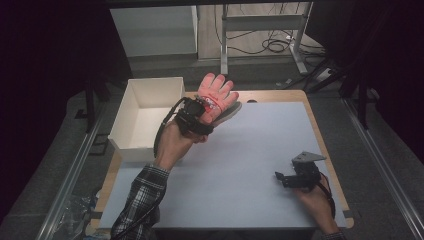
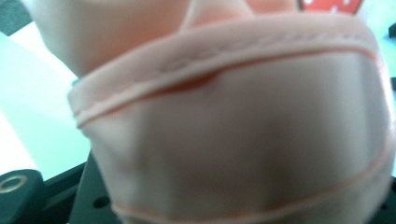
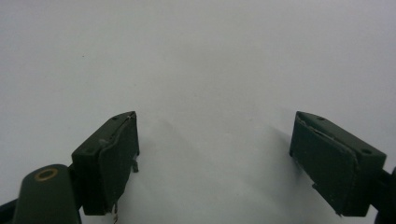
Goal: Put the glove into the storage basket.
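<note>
A pink work glove (image 1: 217,92) hangs in the air over the table's far left part, fingers pointing up and away. My left gripper (image 1: 201,109) is shut on its cuff end, held by a hand in a plaid sleeve. In the left gripper view the glove's cuff (image 2: 233,121) sits blurred and very close to the lens, and it hides the jaws. My right gripper (image 1: 281,177) rests low at the table's near right. Its jaws stand wide apart over bare white surface, and my right gripper (image 3: 215,122) is open with nothing between them.
A white open box (image 1: 120,120) stands at the table's far left corner, just left of the raised glove. The white tabletop (image 1: 260,145) spreads between the two hands. Metal table legs and cables lie on the floor behind.
</note>
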Motion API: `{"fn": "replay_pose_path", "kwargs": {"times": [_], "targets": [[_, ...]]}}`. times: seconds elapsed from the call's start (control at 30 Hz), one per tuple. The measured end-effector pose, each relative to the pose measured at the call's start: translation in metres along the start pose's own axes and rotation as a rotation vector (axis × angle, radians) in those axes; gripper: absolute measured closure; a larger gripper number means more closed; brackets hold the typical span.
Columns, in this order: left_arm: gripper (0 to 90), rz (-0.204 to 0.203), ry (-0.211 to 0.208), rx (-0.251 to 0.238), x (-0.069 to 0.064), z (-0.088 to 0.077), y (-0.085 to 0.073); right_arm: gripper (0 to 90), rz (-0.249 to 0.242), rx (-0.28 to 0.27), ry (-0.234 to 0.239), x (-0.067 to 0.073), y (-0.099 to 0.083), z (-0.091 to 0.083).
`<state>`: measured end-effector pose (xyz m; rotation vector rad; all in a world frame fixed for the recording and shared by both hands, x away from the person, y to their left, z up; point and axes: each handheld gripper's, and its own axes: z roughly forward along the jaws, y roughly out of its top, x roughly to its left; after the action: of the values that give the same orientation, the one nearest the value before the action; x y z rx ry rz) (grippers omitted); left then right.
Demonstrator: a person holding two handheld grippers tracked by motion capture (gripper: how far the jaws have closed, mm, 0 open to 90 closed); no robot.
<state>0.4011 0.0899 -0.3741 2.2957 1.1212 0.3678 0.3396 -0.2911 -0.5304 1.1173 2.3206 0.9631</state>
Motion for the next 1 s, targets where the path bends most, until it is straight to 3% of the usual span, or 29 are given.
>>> {"fn": "replay_pose_path", "kwargs": {"times": [0.53, 0.9, 1.0], "targets": [[45.3, -0.109, 0.076, -0.029, 0.044, -0.029, -0.003, 16.0, 0.000, 0.000, 0.000, 0.000, 0.000, 0.000], [44.7, -0.190, 0.156, -0.026, 0.079, -0.042, -0.019, 16.0, -0.001, -0.002, -0.002, 0.000, 0.000, 0.000], [44.5, -0.230, 0.177, -0.027, 0.089, -0.043, -0.025, 16.0, -0.002, -0.002, -0.002, 0.000, 0.000, 0.000]]}}
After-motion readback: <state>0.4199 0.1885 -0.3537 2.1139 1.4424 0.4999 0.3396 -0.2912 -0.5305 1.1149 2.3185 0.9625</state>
